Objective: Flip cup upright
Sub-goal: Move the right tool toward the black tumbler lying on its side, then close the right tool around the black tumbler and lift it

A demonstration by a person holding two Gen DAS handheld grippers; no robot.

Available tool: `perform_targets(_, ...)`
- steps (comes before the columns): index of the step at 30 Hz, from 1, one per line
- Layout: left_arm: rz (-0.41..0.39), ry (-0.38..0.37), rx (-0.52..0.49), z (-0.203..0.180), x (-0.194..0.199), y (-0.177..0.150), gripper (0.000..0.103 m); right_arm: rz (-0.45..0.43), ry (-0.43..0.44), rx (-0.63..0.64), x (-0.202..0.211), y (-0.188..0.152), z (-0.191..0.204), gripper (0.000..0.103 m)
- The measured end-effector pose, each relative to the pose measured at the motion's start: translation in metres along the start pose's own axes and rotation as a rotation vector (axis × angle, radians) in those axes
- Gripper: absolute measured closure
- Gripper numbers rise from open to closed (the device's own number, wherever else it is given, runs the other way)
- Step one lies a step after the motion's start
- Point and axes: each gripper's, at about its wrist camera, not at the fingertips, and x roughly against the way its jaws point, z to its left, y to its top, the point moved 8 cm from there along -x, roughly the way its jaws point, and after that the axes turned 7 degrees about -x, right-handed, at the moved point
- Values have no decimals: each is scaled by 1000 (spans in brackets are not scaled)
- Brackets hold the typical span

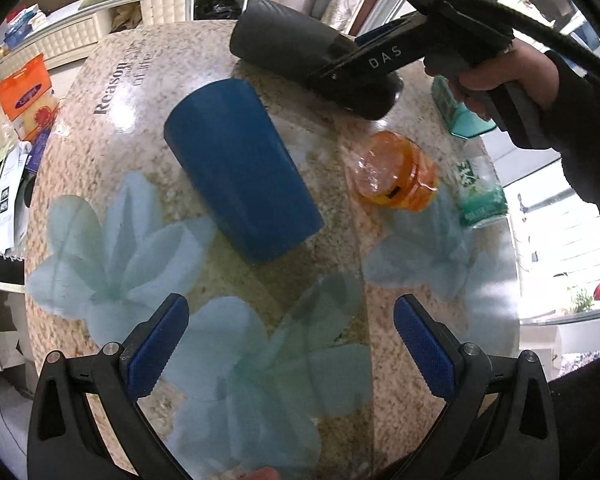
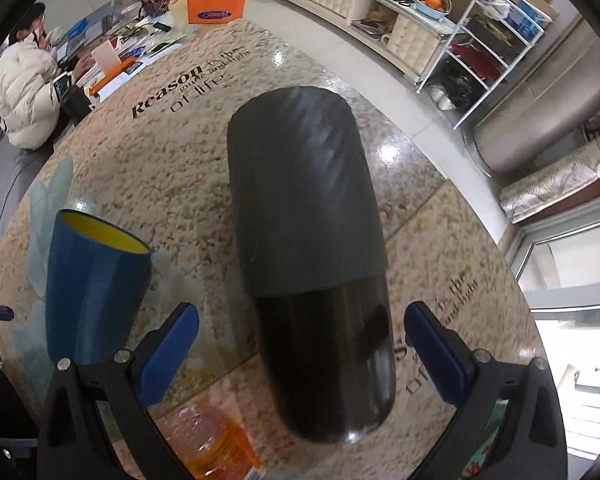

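A blue cup with a yellow inside lies on its side on the round table. My left gripper is open and empty, just short of the cup's nearer end. The cup also shows at the left of the right wrist view. A dark grey and black flask lies on its side between the open fingers of my right gripper; the pads stand apart from it. In the left wrist view the right gripper sits over the flask at the far side.
An orange plastic bottle and a green-labelled clear bottle lie right of the cup. A teal box sits near the right edge. An orange bag and papers are off the table's left. A person in white sits beyond.
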Motion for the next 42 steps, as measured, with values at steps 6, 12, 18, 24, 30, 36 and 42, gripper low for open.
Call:
perform_targets(6,19,9,16,6,-7,6,0,39,29,5,-14,-4,-9,0)
perform_targets(12,41,13,20,7,-13,5,0,63,32,42,-21,-5,-8,10)
perform_targets(18,53,13,26,7,-19,6,0,51,48,49,-18,0,-13,17)
perform_targets(24,52,9,24,4,-21,10,0,32,49,27,-4,5,-22,32)
perform_targets(30,40,12,16,2,-18,12,0,1,37,-18,10,-2,-26,32)
perform_targets(36,9,-1,0,3,-6,13,0,-48,44,-88,39,-22,-33,33)
perform_targets(42,-17,-17,-42,-2,10,14,0,-106,40,-167,87,-40,-37,33)
